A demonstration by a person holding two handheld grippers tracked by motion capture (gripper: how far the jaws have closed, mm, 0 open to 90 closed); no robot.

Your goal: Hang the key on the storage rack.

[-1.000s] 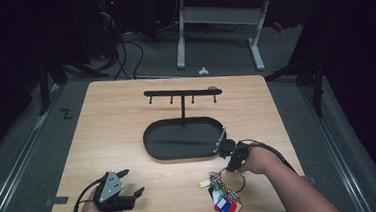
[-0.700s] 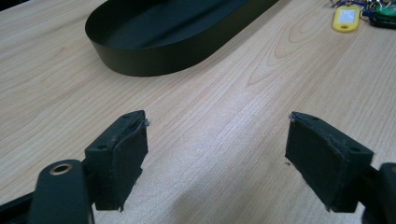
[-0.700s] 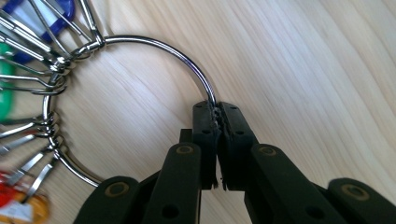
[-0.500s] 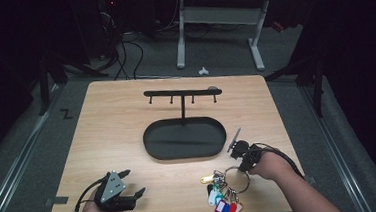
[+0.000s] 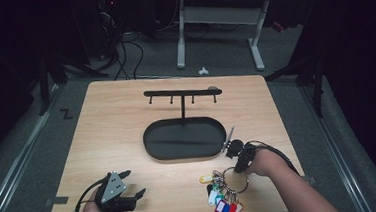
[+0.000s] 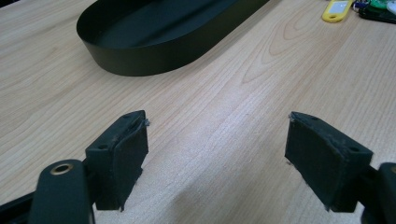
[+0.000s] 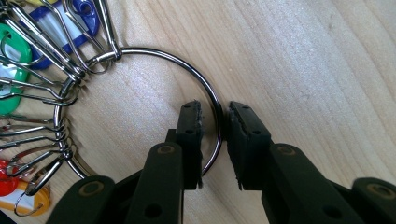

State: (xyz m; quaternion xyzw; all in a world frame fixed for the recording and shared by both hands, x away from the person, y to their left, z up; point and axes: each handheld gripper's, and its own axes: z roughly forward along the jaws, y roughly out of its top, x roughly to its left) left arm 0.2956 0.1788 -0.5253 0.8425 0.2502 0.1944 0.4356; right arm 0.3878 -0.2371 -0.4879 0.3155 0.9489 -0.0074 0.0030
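one key ring [image 7: 140, 107], two grippers
right gripper [image 7: 215, 122] just loosened, jaws straddling the shiny metal ring; left gripper [image 6: 217, 154] wide open.

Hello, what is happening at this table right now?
A person holds a claw in each hand. The right claw straddles the wire of a key ring with coloured tags lying on the table; its jaws have just been opening, a small gap beside the wire. The left claw rests open. A black tray with a hook rack stands nearby.
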